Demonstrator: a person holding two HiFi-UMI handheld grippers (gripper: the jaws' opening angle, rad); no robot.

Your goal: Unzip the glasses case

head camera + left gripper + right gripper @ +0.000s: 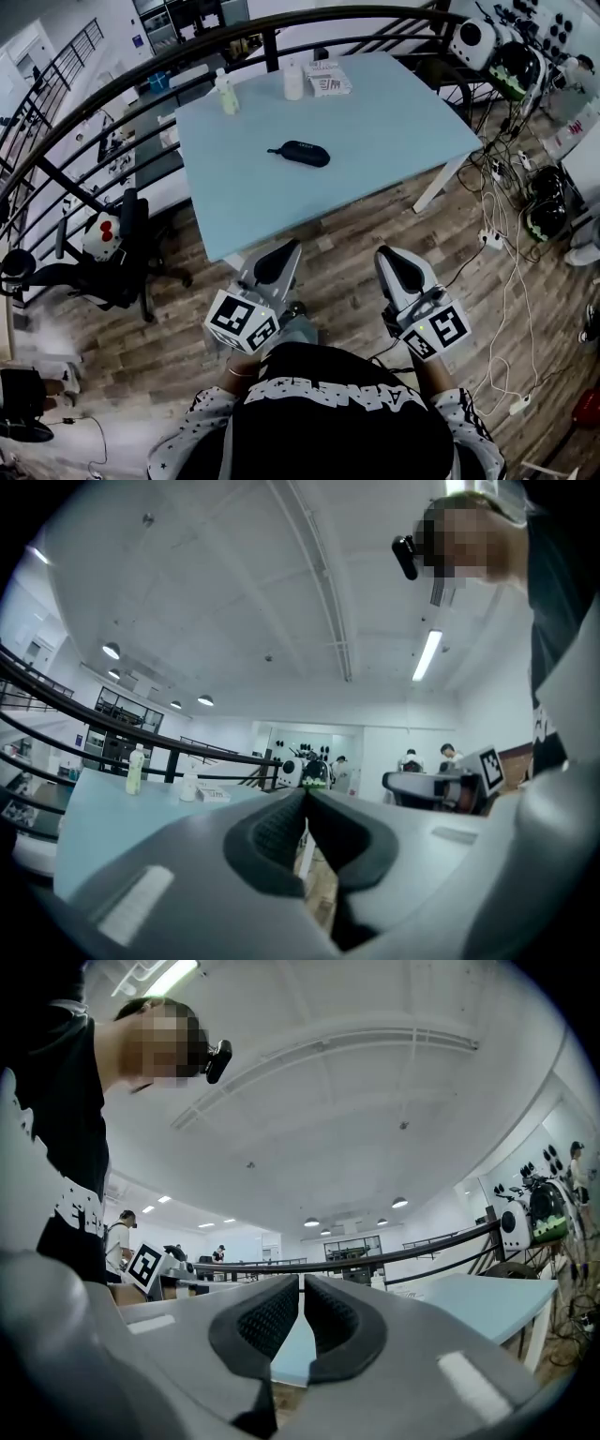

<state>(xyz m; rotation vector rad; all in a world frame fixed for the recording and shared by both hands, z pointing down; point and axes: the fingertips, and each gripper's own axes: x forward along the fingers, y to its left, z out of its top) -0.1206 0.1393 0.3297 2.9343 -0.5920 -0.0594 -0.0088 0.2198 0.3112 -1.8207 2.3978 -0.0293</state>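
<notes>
You can't tell whether the glasses case [298, 153] is zipped or open: it's too small. The print on the box [328, 79] is also unreadable.

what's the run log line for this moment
stage: pre-contact | left gripper: shut, empty, short of table | right gripper: shut, empty, short of table | glasses case: closed, on table, untouched

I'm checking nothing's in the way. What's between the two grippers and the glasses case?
In the head view, just wooden floor, then bare blue table, between the left gripper, the right gripper and the glasses case.
</notes>
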